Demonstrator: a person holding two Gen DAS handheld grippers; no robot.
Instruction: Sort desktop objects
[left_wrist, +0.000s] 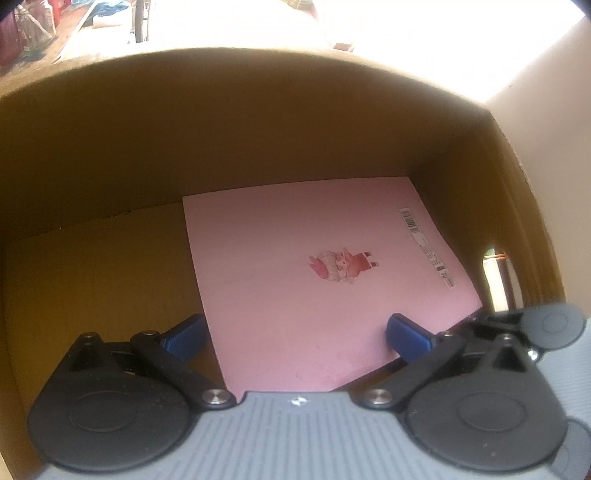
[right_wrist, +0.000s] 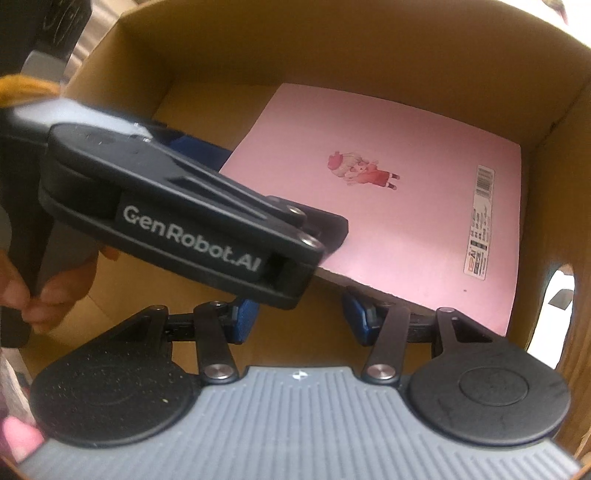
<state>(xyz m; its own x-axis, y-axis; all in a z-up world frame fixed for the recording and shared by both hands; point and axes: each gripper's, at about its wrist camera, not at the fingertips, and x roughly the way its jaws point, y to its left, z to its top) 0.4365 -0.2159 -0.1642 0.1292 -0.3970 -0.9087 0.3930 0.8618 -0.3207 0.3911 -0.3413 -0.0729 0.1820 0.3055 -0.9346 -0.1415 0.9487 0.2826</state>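
Note:
A pink notebook (left_wrist: 314, 280) with a small cartoon figure and a barcode lies flat on the floor of a brown cardboard box (left_wrist: 221, 122). It also shows in the right wrist view (right_wrist: 406, 206). My left gripper (left_wrist: 295, 338) is open, inside the box, with its blue fingers on either side of the notebook's near edge. In the right wrist view the left gripper's black body (right_wrist: 184, 218) crosses in front. My right gripper (right_wrist: 299, 317) is open and empty just above the box's near side, short of the notebook.
The cardboard box (right_wrist: 369, 48) has tall walls all round and a hand-hole in its right wall (left_wrist: 496, 280). A person's hand (right_wrist: 33, 295) holds the left gripper's handle at the left. Bright cluttered room lies beyond the box.

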